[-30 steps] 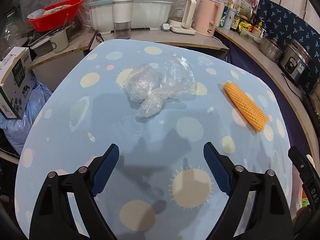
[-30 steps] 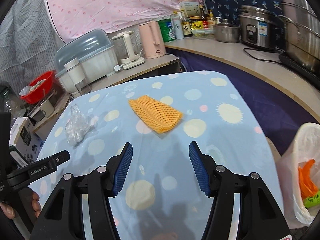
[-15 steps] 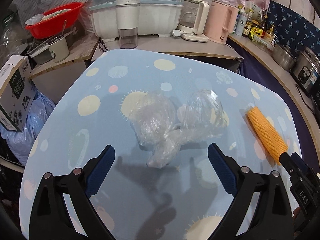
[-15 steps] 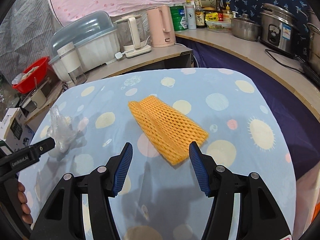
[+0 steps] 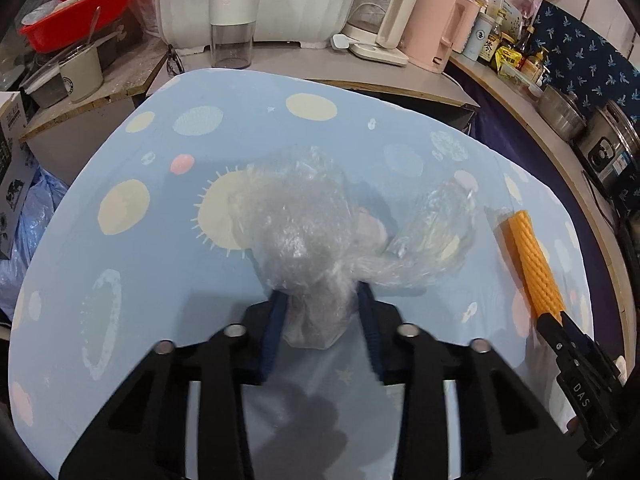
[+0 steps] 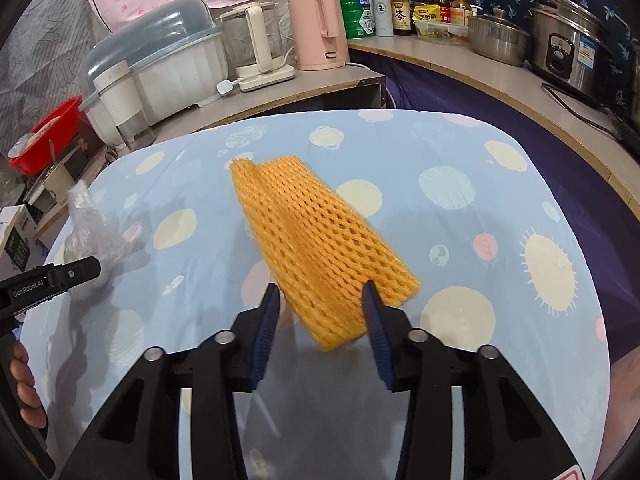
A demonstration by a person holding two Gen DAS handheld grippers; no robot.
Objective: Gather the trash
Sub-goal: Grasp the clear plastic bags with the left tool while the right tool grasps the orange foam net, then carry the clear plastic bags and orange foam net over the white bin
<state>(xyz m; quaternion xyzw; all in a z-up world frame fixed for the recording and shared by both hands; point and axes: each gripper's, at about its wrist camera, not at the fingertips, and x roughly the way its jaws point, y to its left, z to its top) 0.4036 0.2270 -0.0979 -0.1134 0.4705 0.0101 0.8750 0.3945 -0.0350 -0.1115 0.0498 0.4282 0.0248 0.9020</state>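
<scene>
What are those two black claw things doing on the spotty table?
A person is holding a gripper in each hand and picking up trash. The left gripper has closed on a crumpled clear plastic bag. The right gripper has its fingers on either side of an orange foam net and looks to be pinching its near end, though how tightly is hard to tell. Both pieces are still at the table.
</scene>
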